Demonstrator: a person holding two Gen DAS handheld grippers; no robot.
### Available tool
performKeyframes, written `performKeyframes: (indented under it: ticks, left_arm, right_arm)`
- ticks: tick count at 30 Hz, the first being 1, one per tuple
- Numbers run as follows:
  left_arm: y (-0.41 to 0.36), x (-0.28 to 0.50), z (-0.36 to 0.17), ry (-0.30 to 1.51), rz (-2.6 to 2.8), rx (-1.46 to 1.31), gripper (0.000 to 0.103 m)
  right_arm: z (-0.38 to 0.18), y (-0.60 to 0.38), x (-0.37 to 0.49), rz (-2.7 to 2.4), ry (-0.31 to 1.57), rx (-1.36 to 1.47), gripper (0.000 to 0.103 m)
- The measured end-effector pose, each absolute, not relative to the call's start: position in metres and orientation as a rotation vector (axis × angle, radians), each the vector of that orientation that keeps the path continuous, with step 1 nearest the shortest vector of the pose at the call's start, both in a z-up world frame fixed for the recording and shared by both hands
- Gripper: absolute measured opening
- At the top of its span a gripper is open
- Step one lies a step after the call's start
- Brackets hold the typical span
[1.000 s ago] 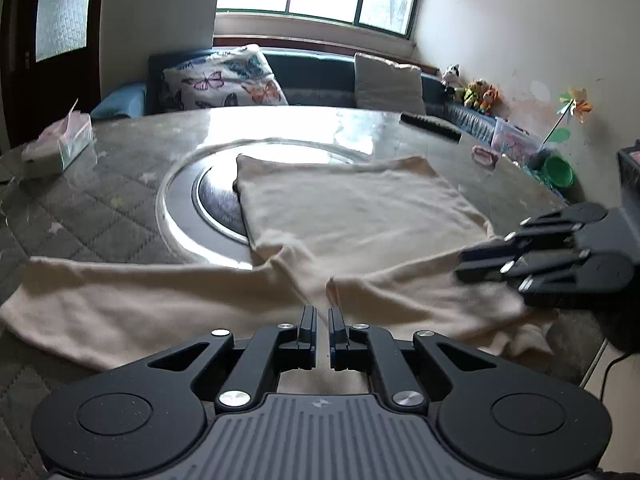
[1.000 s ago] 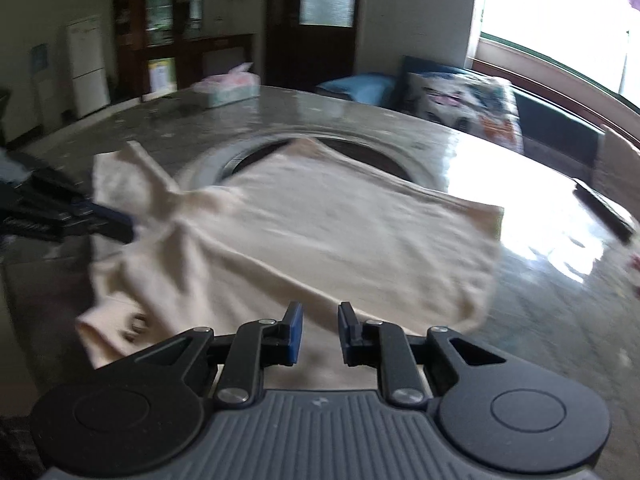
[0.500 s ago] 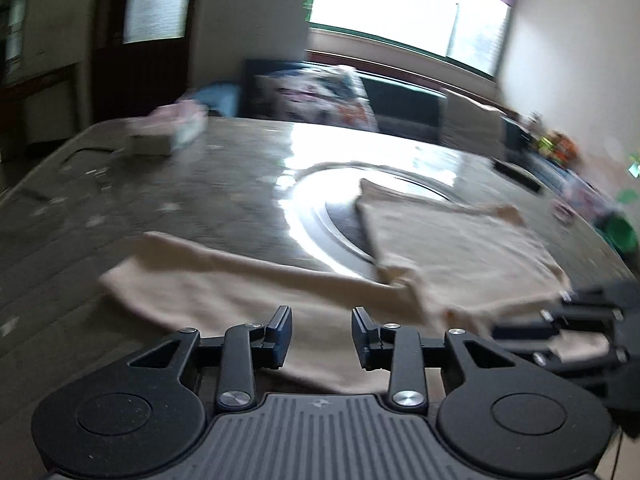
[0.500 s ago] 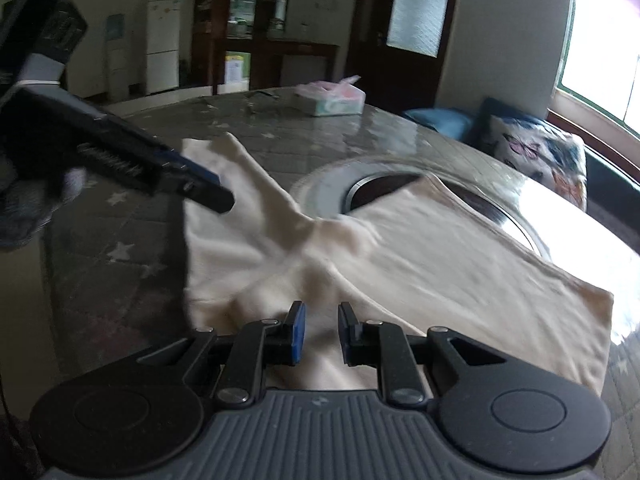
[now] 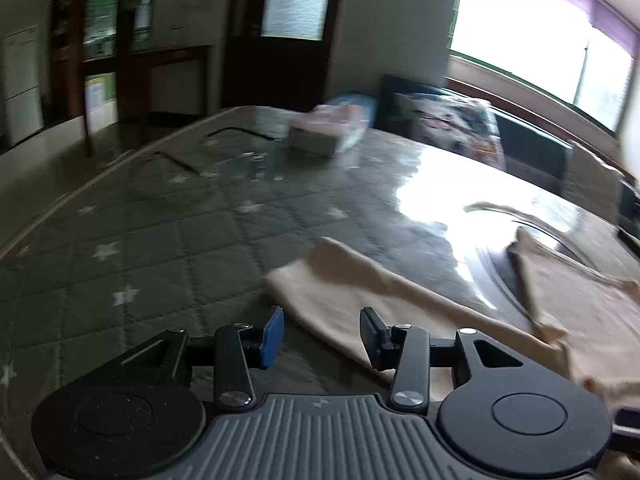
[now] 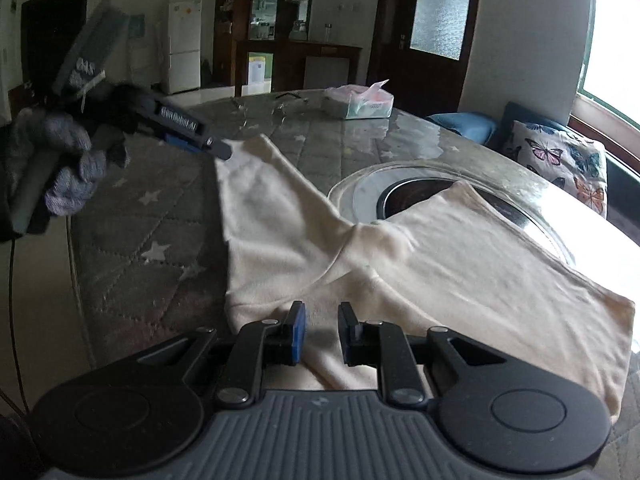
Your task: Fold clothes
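Cream shirt flat on quilted table, partly over round glass inset. Right gripper narrow, empty, above hem. Left gripper, shut before, now opening at sleeve end: sleeve fold next.

Tissue box on table — butterfly cushion behind.

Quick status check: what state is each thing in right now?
cream shirt: spread flat on table, one sleeve stretched out sideways, unfolded.
left tool: jaws opening, nothing gripped, at the sleeve end.
right tool: narrow gap, cloth beneath, no grip visible.
tissue box: tissue sticking out.
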State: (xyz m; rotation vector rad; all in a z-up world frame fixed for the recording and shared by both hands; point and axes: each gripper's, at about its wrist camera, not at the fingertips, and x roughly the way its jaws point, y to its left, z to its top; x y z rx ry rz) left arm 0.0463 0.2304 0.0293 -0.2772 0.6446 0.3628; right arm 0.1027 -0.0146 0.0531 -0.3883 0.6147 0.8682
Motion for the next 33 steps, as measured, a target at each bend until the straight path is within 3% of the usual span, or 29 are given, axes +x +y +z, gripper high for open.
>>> performKeyframes:
  ticks: [7,8,11,17,25,33]
  left_arm:
    - [0.246,0.057,0.021,0.645,0.408,-0.337,0.040]
    - [0.246,0.058,0.020,0.642,0.406,-0.339,0.026]
    - [0.248,0.059,0.019,0.638,0.380,-0.365,0.005]
    - [0.223,0.046,0.051,0.555,0.274,-0.355,0.002]
    - [0.114,0.036,0.104,0.473,-0.096,-0.186,0.002]
    - [0.009,0.037,0.081,0.588,-0.447,-0.025,0.003]
  right_arm:
    - [0.065,-0.028,0.104,0.843,0.611,-0.349,0.017]
    - [0.066,-0.030,0.104,0.838,0.611,-0.346,0.017]
    - [0.069,-0.037,0.101,0.823,0.604,-0.340,0.017]
    - [0.075,-0.058,0.099,0.771,0.597,-0.301,0.017]
    - [0.083,-0.107,0.112,0.651,0.619,-0.160,0.017]
    - [0.083,-0.154,0.116,0.548,0.636,-0.043,0.018]
